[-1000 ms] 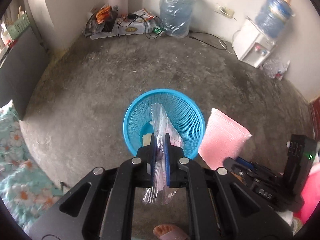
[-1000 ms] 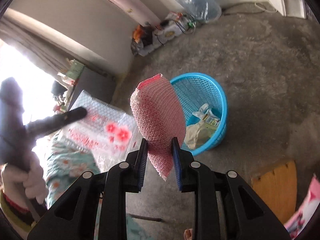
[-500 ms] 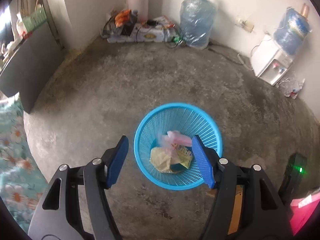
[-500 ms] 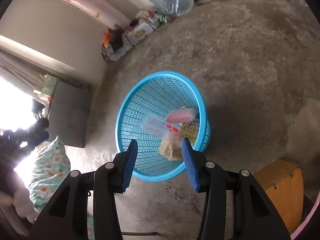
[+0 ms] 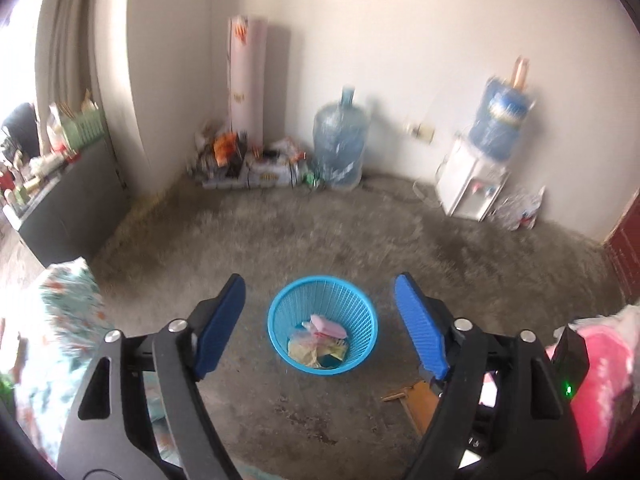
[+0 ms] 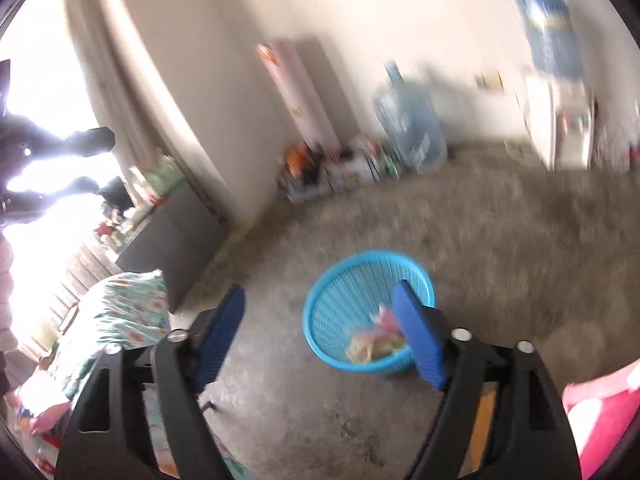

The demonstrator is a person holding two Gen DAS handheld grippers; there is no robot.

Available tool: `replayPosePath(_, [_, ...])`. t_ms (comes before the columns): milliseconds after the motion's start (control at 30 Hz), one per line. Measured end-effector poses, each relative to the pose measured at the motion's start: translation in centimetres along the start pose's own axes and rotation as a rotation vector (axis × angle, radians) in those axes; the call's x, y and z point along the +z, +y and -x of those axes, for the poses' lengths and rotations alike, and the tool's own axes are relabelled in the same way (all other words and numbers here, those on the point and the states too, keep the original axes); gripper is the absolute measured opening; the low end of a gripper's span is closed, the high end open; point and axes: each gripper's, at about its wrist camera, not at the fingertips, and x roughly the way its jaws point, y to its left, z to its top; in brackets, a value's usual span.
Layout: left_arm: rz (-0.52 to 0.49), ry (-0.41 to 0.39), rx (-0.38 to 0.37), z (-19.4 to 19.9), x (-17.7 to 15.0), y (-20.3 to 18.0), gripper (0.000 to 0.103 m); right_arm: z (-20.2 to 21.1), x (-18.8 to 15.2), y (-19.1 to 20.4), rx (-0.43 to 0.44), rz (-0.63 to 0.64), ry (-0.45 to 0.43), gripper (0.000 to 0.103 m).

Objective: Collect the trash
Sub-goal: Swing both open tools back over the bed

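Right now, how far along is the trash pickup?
Done: the pink pad and clear bag lie in the blue basket with other scraps. In hand: nothing; the left gripper and right gripper have empty jaws that are opening. Left: unclear. A loose plastic bag lies by the dispenser, possibly trash; no other litter shows on the open floor.

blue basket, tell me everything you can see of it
The blue basket is a round, bright blue bin of what looks like plastic, with slatted lattice walls, a solid rim and sides tapering to a smaller base. It stands upright on the bare concrete floor, clear of the walls. Inside lies a small heap of trash: a pink piece on top, crumpled clear and yellowish wrappers beneath. Neither gripper touches it.
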Motion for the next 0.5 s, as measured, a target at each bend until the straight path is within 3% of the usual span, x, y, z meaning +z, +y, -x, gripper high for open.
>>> replayPosePath(133, [0.026,-0.081,0.028,9.0,-1.0,1.4,0.079,5.1,1.5,3.5,0.032,0.081,-0.101,0.096])
replayPosePath(333, [0.149,-0.237,0.079,22.1,-5.2,4.9,0.082,10.2,2.7,8.6,0.109,0.185,-0.147,0.096])
replayPosePath(500, [0.240,-0.369,0.152,32.0,-11.2,7.7,0.082,12.9,2.4,12.5,0.177,0.267,-0.143,0.096])
